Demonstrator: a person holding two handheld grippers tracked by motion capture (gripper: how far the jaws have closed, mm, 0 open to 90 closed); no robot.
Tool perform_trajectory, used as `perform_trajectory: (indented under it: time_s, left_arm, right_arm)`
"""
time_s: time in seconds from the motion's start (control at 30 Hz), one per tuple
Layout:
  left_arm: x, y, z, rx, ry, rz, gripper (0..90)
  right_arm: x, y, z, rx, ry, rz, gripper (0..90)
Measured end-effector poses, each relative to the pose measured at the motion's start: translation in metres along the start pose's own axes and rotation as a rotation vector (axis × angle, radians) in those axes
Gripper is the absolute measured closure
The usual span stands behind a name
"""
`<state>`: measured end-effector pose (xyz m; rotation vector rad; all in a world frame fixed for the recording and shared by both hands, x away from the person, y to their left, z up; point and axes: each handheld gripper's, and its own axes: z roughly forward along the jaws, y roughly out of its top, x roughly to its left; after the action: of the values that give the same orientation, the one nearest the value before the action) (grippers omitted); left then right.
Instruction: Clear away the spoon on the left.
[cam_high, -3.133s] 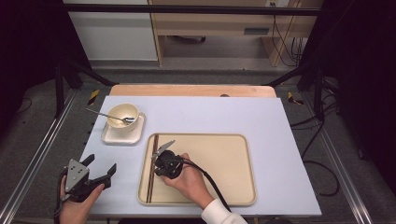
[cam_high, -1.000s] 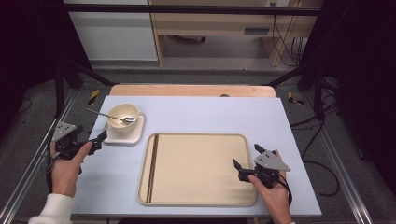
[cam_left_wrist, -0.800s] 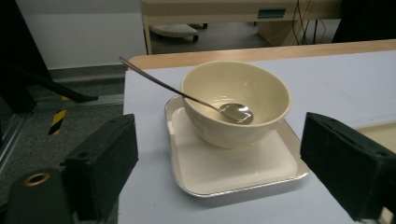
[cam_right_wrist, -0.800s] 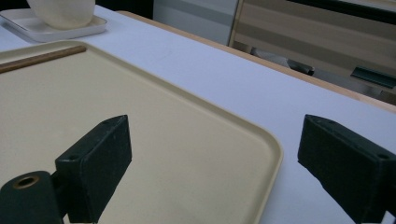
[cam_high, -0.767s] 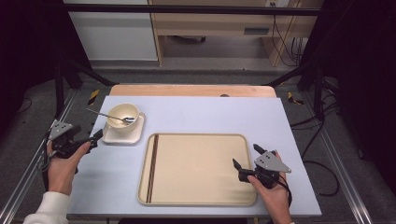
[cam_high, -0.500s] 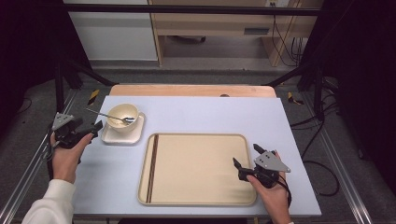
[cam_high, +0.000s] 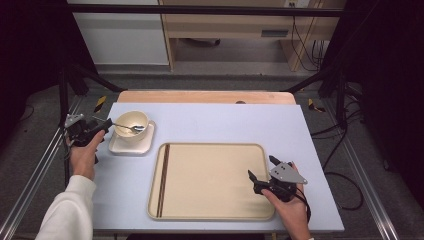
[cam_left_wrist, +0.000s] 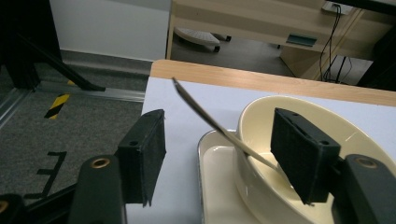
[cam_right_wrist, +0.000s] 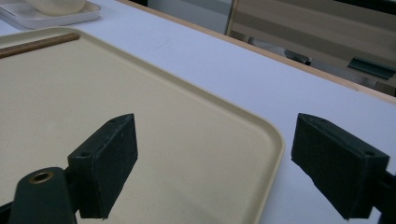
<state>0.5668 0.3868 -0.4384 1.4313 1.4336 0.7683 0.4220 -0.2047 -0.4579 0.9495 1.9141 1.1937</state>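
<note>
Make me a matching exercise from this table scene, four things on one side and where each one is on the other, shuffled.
Things:
1. thin metal spoon
2. dark brown chopsticks
3. cream round bowl
4. right gripper

Places:
A. on the small cream square plate
B. over the right edge of the large beige tray
C. leaning in the bowl
D. along the tray's left side

Pairs: 1-C, 2-D, 3-A, 4-B

The left claw (cam_left_wrist: 215, 154) stood open with the spoon (cam_left_wrist: 212, 122) handle slanting through its gap, the bowl (cam_left_wrist: 322, 140) crowding its right jaw. The right claw (cam_high: 262, 170) gaped over the tray (cam_high: 210, 180) corner, whose wide floor lay bare apart from chopsticks (cam_high: 163, 180) along its left edge.
</note>
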Motion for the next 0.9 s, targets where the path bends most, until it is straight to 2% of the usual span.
perform_trajectory:
  time_s: [0.07, 0.2, 0.3, 0.53, 0.63, 0.83, 0.9]
  left_arm:
    - [-0.002, 0.000, 0.005, 0.016, -0.001, -0.003, 36.1]
    - [-0.004, 0.003, 0.009, -0.003, 0.002, -0.008, 42.5]
    - [-0.003, 0.004, 0.011, -0.008, 0.011, -0.036, 46.7]
    - [-0.002, 0.004, 0.013, -0.023, 0.002, -0.092, 56.5]
    - [-0.003, 0.003, 0.013, -0.021, 0.004, -0.090, 57.0]
    - [-0.003, 0.003, 0.012, -0.024, 0.006, -0.114, 63.0]
    - [-0.004, 0.002, 0.011, -0.036, 0.004, -0.126, 68.7]
  right_arm:
    - [0.000, 0.000, 0.000, 0.000, -0.002, 0.000, 15.1]
    - [-0.001, -0.001, 0.002, 0.013, 0.000, 0.008, 15.4]
    - [0.000, -0.001, 0.001, 0.011, 0.001, 0.001, 16.0]
    - [0.000, -0.001, 0.002, 0.018, 0.003, 0.004, 16.7]
    - [0.000, -0.001, 0.002, 0.019, 0.003, 0.005, 16.9]
    - [-0.001, -0.001, 0.002, 0.021, 0.003, 0.009, 17.5]
    - [-0.001, -0.001, 0.002, 0.021, 0.003, 0.009, 17.8]
